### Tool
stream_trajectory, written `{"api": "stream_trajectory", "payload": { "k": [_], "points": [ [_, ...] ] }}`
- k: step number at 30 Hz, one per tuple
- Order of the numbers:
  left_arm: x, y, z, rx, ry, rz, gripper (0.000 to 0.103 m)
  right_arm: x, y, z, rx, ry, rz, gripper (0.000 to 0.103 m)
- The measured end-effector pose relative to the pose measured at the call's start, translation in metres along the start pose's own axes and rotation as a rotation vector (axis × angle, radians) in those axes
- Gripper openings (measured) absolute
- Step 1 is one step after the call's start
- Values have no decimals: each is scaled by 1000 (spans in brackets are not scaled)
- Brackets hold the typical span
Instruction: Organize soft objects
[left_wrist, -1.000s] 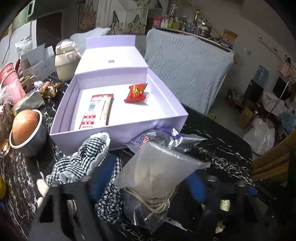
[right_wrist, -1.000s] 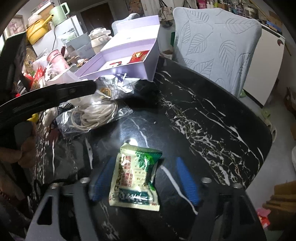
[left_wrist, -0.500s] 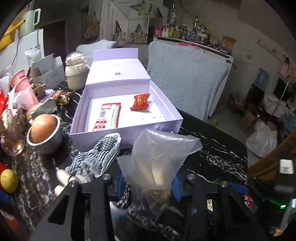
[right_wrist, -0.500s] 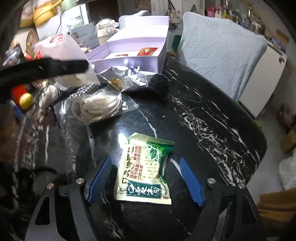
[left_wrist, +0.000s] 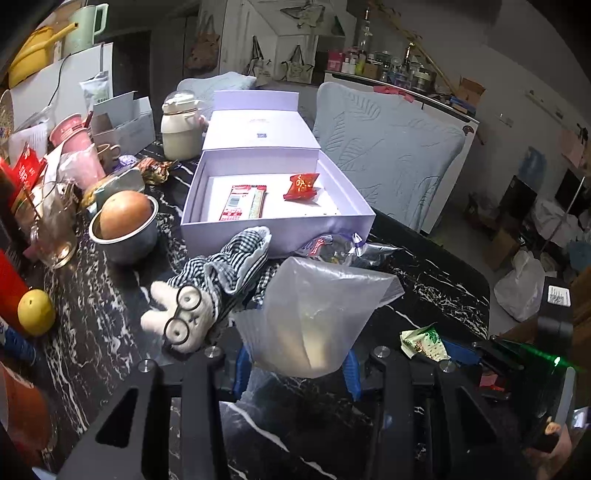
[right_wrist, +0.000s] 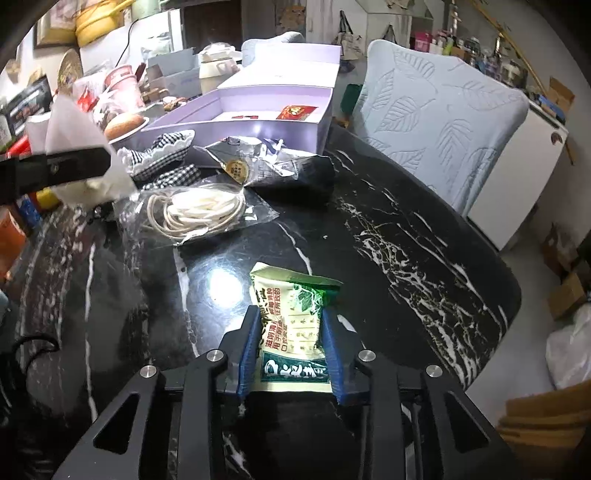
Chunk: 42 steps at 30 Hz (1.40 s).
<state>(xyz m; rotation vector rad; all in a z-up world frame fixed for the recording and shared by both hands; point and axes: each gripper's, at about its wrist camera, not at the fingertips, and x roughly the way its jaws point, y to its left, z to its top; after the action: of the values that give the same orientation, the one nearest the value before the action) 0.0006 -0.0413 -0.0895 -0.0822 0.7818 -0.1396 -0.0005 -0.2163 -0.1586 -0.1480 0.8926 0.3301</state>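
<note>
Right gripper: jaws have just been closing and now pinch the green sachet, which a moment ago lay free between wide-open jaws. Sachet rests on the black bench, lower half clamped, top sticking out ahead. Grasp looks done; lift not yet.

Left gripper: jaws clamped on a clear plastic bag, bag now held up off the bench, where a second ago it lay among the clutter. Since then the view has pulled back and risen; box sits farther off.

Box is open, a red bar and a red packet inside. Checked toy and bagged cord lie on the bench just in front of it.

Judgement: both grips secured, so next is carrying bag and sachet to the box. Thin bag may slip.
</note>
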Motion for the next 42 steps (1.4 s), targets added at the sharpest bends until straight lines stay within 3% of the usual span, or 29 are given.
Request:
{"api": "stream_trajectory", "payload": {
  "k": [3, 18, 31, 42],
  "points": [
    [-3, 0, -2, -1, -5, -1, 40, -1, -5, -2, 36, -1, 41, 32],
    [-23, 2, 5, 7, -67, -25, 40, -43, -10, 2, 69, -92, 85, 32],
    [-38, -7, 37, 30, -155, -22, 40, -80, -9, 48, 16, -237, 135, 32],
    [-37, -14, 94, 62, -247, 11, 40, -83, -13, 107, -17, -346, 160, 32]
  ]
}}
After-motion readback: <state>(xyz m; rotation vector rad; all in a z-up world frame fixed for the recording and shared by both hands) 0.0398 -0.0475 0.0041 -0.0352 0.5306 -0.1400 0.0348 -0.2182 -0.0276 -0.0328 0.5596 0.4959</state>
